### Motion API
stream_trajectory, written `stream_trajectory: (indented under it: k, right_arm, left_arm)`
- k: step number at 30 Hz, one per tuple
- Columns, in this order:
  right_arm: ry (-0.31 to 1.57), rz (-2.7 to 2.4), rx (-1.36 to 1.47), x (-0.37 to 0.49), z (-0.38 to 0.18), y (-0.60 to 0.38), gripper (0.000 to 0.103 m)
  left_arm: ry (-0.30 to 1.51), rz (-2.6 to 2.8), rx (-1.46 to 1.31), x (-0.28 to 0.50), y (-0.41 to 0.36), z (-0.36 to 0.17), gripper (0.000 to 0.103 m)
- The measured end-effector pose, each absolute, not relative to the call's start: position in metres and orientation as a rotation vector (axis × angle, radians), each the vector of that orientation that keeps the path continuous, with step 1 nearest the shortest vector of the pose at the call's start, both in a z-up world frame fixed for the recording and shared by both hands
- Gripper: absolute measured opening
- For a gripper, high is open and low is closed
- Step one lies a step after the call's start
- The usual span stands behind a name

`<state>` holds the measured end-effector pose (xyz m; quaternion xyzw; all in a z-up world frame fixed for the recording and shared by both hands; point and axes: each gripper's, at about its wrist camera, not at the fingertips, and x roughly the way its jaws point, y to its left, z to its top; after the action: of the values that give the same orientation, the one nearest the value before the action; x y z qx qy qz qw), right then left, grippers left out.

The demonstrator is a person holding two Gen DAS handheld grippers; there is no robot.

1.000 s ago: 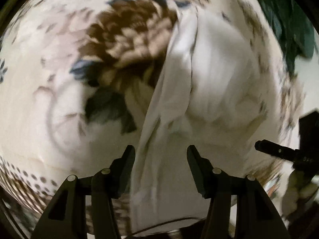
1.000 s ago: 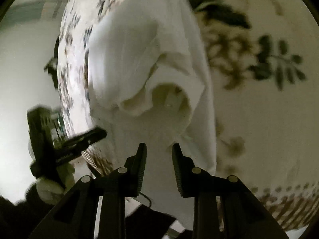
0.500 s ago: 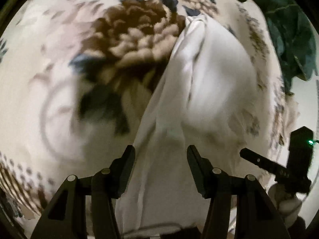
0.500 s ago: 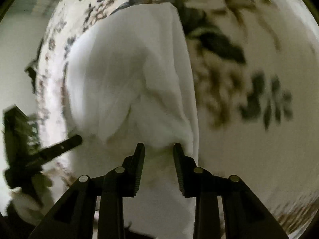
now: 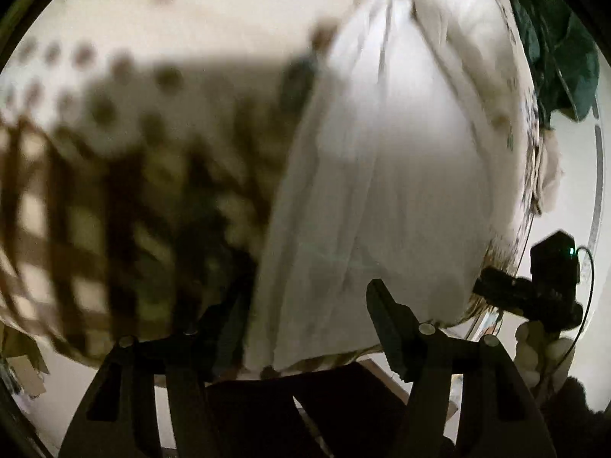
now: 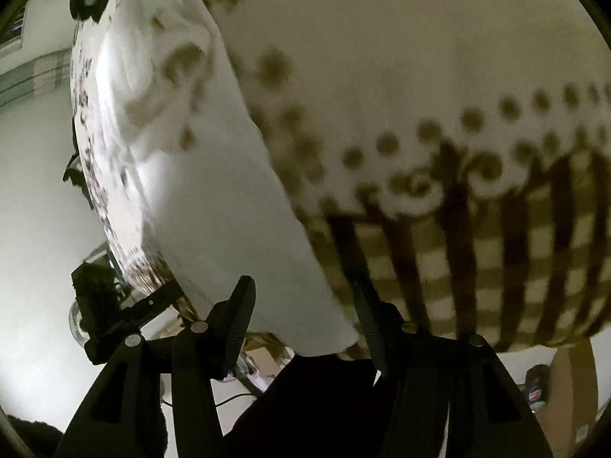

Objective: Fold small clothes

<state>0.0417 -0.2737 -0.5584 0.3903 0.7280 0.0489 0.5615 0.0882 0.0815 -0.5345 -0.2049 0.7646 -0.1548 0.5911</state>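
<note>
We can read no words, numbers or brand marks in either view; the patterned cloth (image 6: 439, 76) beyond the jaws carries only dots and checks.

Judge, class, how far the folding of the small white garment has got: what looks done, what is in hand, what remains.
Done: the white garment lies lengthwise on the patterned tablecloth, its upper part bunched, so at most roughly folded. In hand: nothing; the left gripper and right gripper are both open at its near edge. Left: grip that edge, fold it over and flatten.
</note>
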Motion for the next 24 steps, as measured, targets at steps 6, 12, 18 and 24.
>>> stream_trajectory:
  k: [6,12,18,24]
  right_arm:
    - [1.701,0.146,1.017,0.019,-0.585,-0.257,0.056]
    - [1.648,0.186,1.065,0.007,-0.584,-0.238,0.016]
    - [1.579,0.207,1.062,0.001,-0.556,-0.225,0.007]
    - [1.493,0.255,1.113,0.021,-0.502,-0.238,0.007]
  left_arm:
    - [1.735,-0.359,-0.505,0.082,0.069,-0.537,0.061]
    - [1.651,-0.358,-0.529,0.064,0.076,-0.524,0.004]
    - [1.575,-0.381,-0.705,0.063,0.089,-0.491,0.004]
    - [1.433,-0.408,-0.930,0.106,0.100,-0.442,0.004]
